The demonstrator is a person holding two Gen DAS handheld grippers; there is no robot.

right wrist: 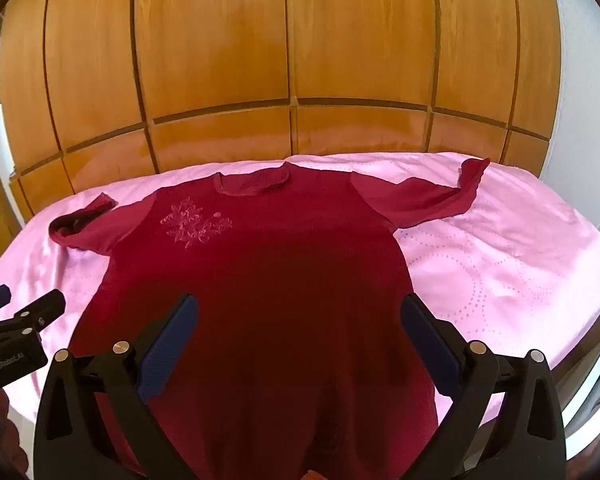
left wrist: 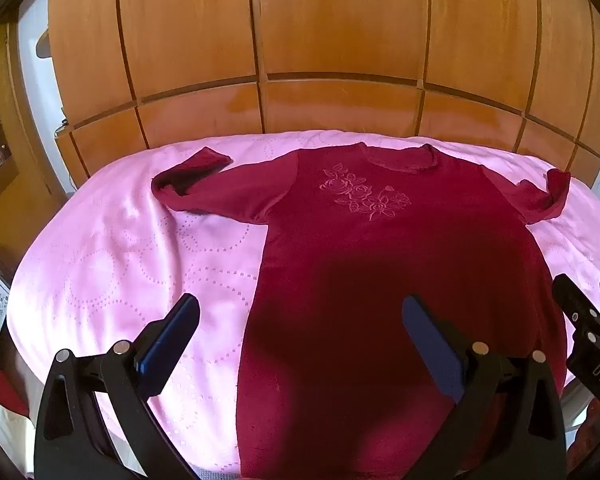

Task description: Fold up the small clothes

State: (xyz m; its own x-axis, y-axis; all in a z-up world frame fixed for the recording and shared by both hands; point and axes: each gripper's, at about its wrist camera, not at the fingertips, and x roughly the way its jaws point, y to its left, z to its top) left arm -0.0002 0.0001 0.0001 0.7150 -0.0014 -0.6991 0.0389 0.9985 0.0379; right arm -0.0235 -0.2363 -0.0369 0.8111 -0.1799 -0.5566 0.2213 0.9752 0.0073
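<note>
Both sets of fingers wide apart, holding nothing, above the shirt hem

Risk: left gripper [left wrist: 300,344] and right gripper [right wrist: 300,344] pinch bedspread [left wrist: 112,264] with red shirt [left wrist: 360,248]; curled sleeves ahead bunch.

"DAS" in white letters on the right tongs [left wrist: 592,312], "GenRobot.AI" in white on the left tongs [right wrist: 20,308]

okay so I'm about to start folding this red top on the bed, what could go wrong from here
1. Both sleeves are already doubled over: the left sleeve's cuff and the right sleeve's end. Folding them inward as they lie would probably trap lumps.
2. The dark red long-sleeved top with rose embroidery lies on a smooth pink satin bedspread, so it may slide when one edge is pulled.
3. The left tongs and right tongs are open close together near the hem; they could collide.
</note>
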